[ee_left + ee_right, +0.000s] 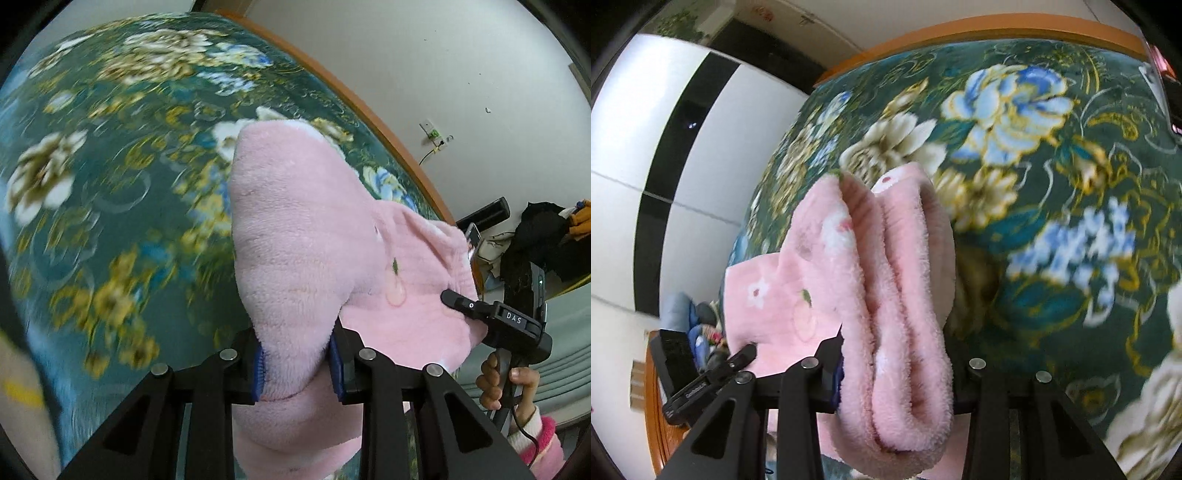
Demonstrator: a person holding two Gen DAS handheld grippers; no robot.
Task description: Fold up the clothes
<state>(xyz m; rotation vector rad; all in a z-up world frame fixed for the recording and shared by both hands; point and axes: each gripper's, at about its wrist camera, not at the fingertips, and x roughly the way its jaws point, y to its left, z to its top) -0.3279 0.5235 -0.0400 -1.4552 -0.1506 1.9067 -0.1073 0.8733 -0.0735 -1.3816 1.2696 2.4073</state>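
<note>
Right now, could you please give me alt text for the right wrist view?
The right gripper clamps a thick bunched fold of pink fleece garment above a dark green floral blanket. The left gripper shows at lower left against the same cloth.

**The big flowery bed**

A bed is standing by the wall. A dark green blanket is covering it, showing white, blue and yellow flowers. An orange wooden edge is running along its far side. The pink fluffy garment is hanging above the blanket.
</note>
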